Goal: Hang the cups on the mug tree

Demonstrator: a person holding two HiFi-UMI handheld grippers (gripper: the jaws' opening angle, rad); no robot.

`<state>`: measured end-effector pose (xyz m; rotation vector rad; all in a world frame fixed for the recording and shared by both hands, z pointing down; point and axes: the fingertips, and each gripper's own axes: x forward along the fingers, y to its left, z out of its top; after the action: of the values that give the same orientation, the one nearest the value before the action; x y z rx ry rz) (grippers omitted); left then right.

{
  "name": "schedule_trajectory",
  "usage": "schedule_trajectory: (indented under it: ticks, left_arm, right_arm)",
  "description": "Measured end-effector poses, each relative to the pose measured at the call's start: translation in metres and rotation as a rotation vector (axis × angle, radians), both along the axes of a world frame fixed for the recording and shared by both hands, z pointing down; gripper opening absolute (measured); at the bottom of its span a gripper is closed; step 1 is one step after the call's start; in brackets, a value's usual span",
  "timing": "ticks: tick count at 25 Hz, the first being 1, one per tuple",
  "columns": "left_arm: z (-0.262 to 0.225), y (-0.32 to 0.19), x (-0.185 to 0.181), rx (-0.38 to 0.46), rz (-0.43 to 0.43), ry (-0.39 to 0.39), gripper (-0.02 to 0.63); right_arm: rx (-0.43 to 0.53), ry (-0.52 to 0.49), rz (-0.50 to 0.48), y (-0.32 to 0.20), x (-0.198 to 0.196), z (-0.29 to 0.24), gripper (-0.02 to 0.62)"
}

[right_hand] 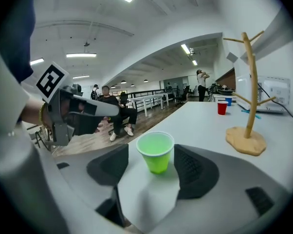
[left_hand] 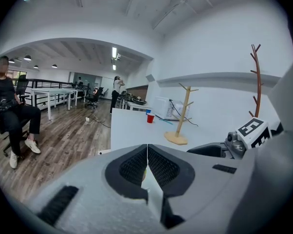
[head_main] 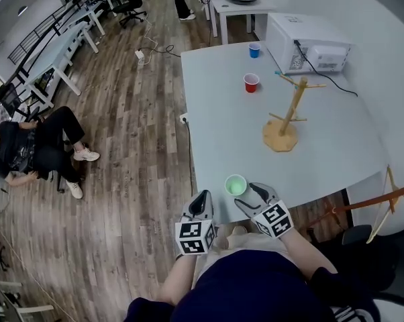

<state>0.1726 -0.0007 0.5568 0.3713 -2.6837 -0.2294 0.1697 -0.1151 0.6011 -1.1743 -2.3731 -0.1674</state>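
Pick-up step: the right gripper (head_main: pixel 250 197) is spread wide, the green cup (right_hand: pixel 156 152) between its tips, well short of the mug tree (head_main: pixel 286 121). Next comes a gentle squeeze, then a lift. The left gripper (left_hand: pixel 147 165) is pressed together, empty. Only the right gripper view shows the gaps beside the cup

I note pale grey moulded casings on the left gripper (head_main: pixel 202 200) and the right gripper (head_main: pixel 255 197). Each carries black cross-hatched pads (right_hand: pixel 195 172) and a white cube (head_main: pixel 194 237) printed with black square markers. The wearer's top (head_main: pixel 256 288) is dark navy, with the forearms bare.
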Motion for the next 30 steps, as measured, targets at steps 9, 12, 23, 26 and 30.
schedule_trajectory:
  ticks: [9,12,23,26,30]
  left_arm:
    - [0.001,-0.001,-0.012,-0.006,-0.06,0.009,0.02]
    - [0.002,0.0,-0.014,-0.001,-0.086,0.006,0.02]
    - [0.006,0.011,-0.013,-0.005,-0.157,0.019,0.02]
    - [0.005,0.014,-0.014,-0.009,-0.169,0.018,0.02]
    - [0.004,0.018,-0.013,-0.013,-0.186,0.02,0.02]
  right_arm:
    - [0.076,0.044,-0.092,0.001,-0.013,0.031,0.284]
    - [0.101,0.05,-0.132,0.004,-0.015,0.039,0.285]
    - [0.167,0.057,-0.251,0.022,-0.021,0.057,0.287]
    - [0.181,0.056,-0.275,0.027,-0.022,0.058,0.287]
    - [0.2,0.049,-0.269,0.029,-0.024,0.059,0.285]
